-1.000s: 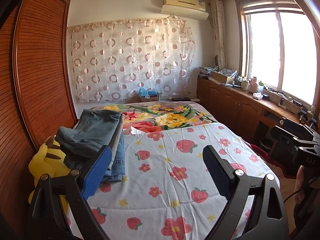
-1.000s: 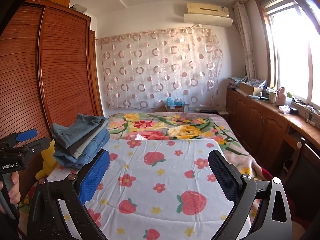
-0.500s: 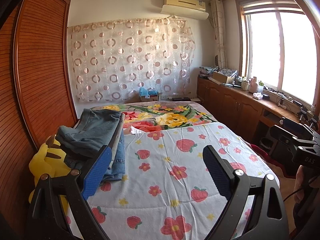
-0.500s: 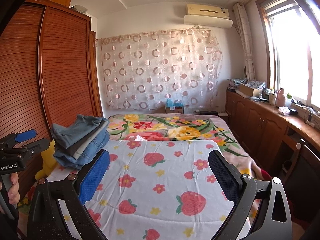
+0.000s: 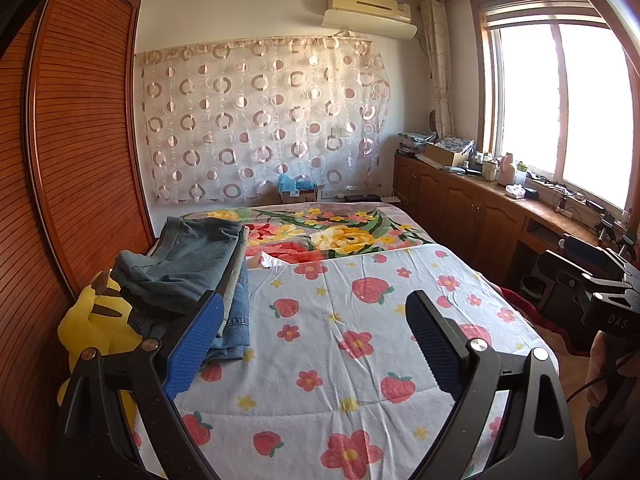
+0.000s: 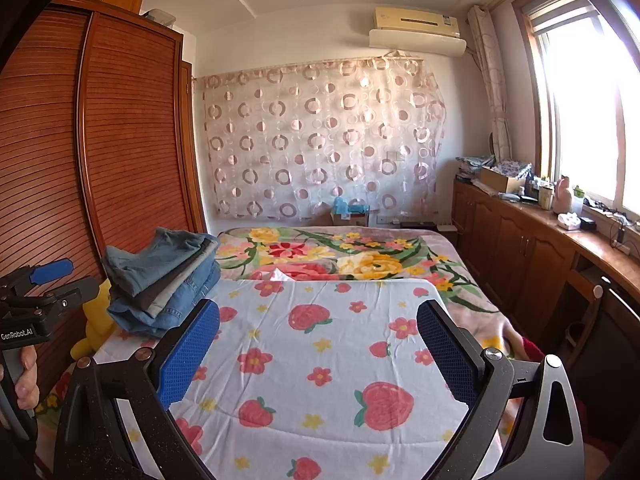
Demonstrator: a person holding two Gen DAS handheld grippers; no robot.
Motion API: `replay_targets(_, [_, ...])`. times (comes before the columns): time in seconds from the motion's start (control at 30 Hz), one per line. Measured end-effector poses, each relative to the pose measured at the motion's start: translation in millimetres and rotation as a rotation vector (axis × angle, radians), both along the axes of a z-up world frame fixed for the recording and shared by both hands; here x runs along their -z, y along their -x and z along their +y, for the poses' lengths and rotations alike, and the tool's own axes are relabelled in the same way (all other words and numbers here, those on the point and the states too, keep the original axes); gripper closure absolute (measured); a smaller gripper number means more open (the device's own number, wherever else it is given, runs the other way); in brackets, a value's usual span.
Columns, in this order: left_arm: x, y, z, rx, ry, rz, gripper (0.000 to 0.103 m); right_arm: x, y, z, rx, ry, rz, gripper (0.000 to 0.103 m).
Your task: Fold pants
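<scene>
Several folded pants (image 5: 188,264) sitting stacked on bed (image 5: 340,360), both grippers (image 5: 316,344) (image 6: 320,354) hovering with jaws released, holding nothing; apparently finishing.

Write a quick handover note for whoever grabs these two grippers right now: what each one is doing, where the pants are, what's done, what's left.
Left hand-held gripper: open, empty, held above the strawberry sheet.
Right hand-held gripper: open, empty, also above the sheet.
Pants: a stack of folded jeans lies at the bed's left edge, beside the yellow plush toy.
Done: those pairs look folded and stacked.
Left: no unfolded pants are in view; check whether any remain.
</scene>
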State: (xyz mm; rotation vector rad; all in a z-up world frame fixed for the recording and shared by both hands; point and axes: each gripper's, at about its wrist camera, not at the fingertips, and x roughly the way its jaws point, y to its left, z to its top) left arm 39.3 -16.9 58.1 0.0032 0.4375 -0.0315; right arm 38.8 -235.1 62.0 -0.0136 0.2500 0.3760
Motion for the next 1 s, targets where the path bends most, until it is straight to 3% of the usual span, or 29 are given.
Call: replay_targets(1.0, [0.5,0.0,-0.2,0.000,0.000,0.000,0.010,1.7,-2.1,-1.2,0.001,0.002,-0.004,0.004])
